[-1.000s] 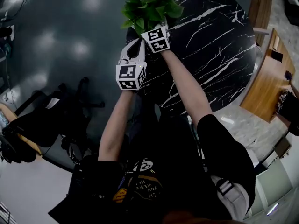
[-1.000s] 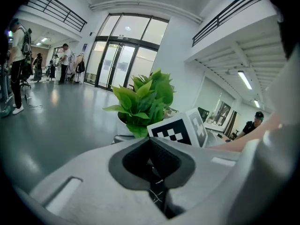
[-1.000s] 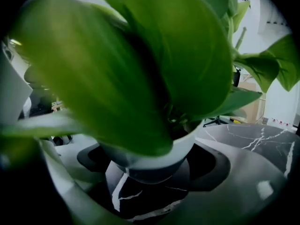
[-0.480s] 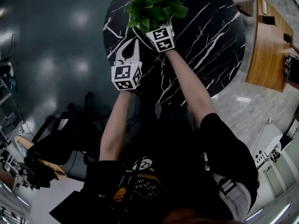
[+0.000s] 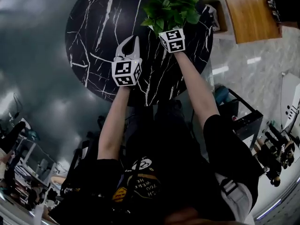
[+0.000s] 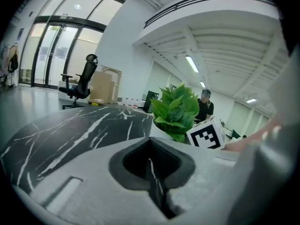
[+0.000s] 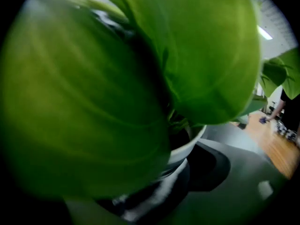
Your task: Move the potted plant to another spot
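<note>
The potted plant (image 5: 171,6), leafy green in a white pot, is over the right part of the round black marble table (image 5: 93,41). My right gripper (image 5: 163,31) is shut on the pot's rim (image 7: 187,146), and its tips are hidden under leaves in the head view. Leaves (image 7: 93,102) fill most of the right gripper view. My left gripper (image 5: 129,42) hovers over the table left of the plant, shut with nothing in it. In the left gripper view its jaws meet in a seam, and the plant (image 6: 176,109) shows beyond them.
A wooden desk (image 5: 248,13) lies beyond the table at the upper right. A black frame cart (image 5: 239,116) stands to the person's right. In the left gripper view an office chair (image 6: 84,81) and cardboard boxes (image 6: 103,86) stand past the table, and a person (image 6: 205,107) sits behind the plant.
The plant, held in the right gripper, has gone from the table's left edge to its right part. The left gripper has kept alongside it. The whole table has come into view.
</note>
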